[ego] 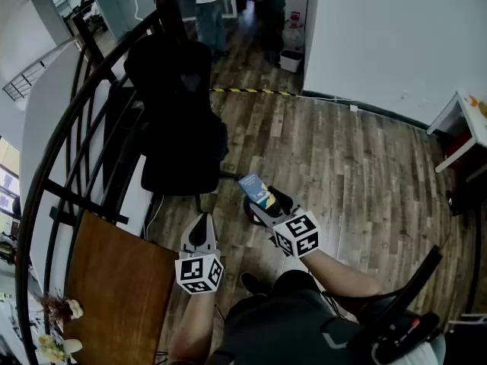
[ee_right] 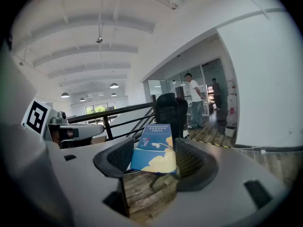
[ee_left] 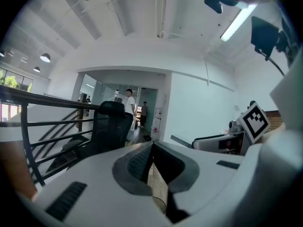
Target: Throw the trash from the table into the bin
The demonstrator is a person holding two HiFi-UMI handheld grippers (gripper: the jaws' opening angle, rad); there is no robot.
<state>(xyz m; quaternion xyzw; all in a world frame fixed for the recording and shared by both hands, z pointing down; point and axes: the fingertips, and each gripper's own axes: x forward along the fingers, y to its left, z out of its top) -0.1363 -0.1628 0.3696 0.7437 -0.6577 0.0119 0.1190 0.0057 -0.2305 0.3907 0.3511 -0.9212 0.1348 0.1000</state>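
A blue carton (ego: 256, 189) with yellow print is held over the wooden floor, and my right gripper (ego: 262, 201) is shut on it. In the right gripper view the blue carton (ee_right: 155, 150) lies flat between the two dark pads (ee_right: 188, 161), its far end sticking out past them. My left gripper (ego: 202, 225) hangs beside it on the left. Its jaws meet at the tip with nothing between them, as the left gripper view (ee_left: 151, 148) also shows. No bin is clearly visible.
A black office chair (ego: 179, 120) stands just ahead. A dark stair railing (ego: 68, 150) runs along the left. A brown wooden table (ego: 122, 295) is at the lower left. People (ego: 207, 6) stand at the far doorway beside a small white container (ego: 291, 61). A white desk corner (ego: 466, 120) is on the right.
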